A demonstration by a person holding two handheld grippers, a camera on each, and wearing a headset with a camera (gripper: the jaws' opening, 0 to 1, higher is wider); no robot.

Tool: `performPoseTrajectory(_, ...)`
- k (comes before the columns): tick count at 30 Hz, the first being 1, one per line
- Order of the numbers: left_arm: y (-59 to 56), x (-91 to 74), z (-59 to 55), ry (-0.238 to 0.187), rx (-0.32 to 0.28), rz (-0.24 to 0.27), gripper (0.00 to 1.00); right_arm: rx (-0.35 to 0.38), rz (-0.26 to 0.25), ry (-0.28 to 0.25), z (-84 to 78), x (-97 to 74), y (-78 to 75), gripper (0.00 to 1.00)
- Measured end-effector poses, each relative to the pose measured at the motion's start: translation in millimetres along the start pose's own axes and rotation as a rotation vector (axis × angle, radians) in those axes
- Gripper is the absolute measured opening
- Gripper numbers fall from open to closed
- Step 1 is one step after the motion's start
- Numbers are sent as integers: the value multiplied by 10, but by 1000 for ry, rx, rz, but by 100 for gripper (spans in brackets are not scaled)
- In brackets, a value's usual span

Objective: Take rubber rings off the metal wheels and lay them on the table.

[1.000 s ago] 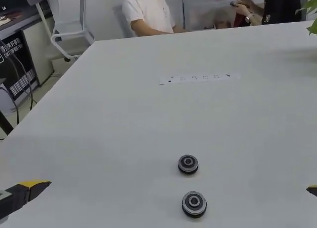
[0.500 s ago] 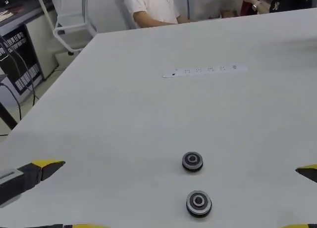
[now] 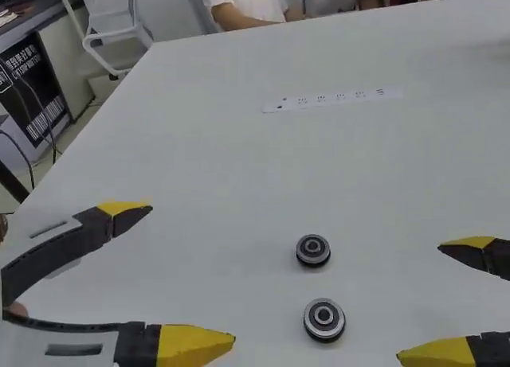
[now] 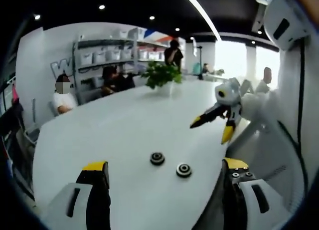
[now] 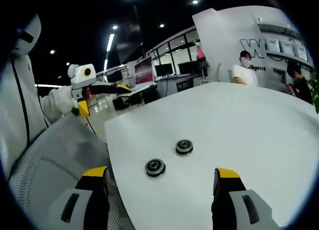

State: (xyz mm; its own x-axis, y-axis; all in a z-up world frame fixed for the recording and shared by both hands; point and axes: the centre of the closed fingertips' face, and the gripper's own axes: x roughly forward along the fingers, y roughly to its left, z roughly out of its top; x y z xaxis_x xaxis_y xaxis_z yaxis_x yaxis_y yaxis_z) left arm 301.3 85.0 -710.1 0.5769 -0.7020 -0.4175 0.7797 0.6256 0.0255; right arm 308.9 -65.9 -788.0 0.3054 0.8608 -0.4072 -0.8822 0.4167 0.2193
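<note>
Two small metal wheels with black rubber rings around them lie flat on the white table (image 3: 239, 168), one farther (image 3: 312, 250) and one nearer (image 3: 324, 319). My left gripper (image 3: 190, 273) is at the lower left, open, with its yellow-tipped jaws wide apart and nothing between them. At the lower right my right gripper (image 3: 420, 301) is open too, also holding nothing. Both wheels lie between the two grippers, apart from each. The left gripper view shows the wheels (image 4: 157, 158) (image 4: 183, 170) ahead of its jaws; the right gripper view shows them (image 5: 184, 146) (image 5: 155, 167) likewise.
A white power strip (image 3: 331, 99) lies on the table farther back. A person (image 3: 239, 1) sits at the far edge, next to a white chair (image 3: 111, 25). The table's left edge runs diagonally, with cables beyond it. A potted plant (image 4: 160, 75) stands at the far end.
Both grippers have come inward from the lower corners toward the wheels, jaws open. The head camera has tilted down a little. The wheels have not moved.
</note>
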Motion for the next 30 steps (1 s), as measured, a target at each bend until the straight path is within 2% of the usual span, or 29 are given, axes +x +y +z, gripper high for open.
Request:
performPoseTrajectory(2,-24,59,53,-7,44,-20,87,-4,3,2,-4,37,-18,83)
performPoseTrajectory(5,-30,146,117,-25,33,-38,89,-8,18,-4,2,102,-24,80)
performPoseTrajectory(10,-101,317,93,8,57,-99,90,-27,33,-25,26,200,-33,72)
performPoseTrajectory(18,-173,566,90,10,94,-164,88,-46,76,-19,-27,314,-9,59)
performPoseTrajectory(24,-199,734,67,-11,144,-188,75,-70,106,-6,-72,396,15,53)
performPoseTrajectory(28,-210,831,53,-27,134,-206,63,-92,125,21,-133,450,17,48)
performPoseTrajectory(30,-229,869,28,-22,132,-214,61,-101,127,27,-146,470,8,46)
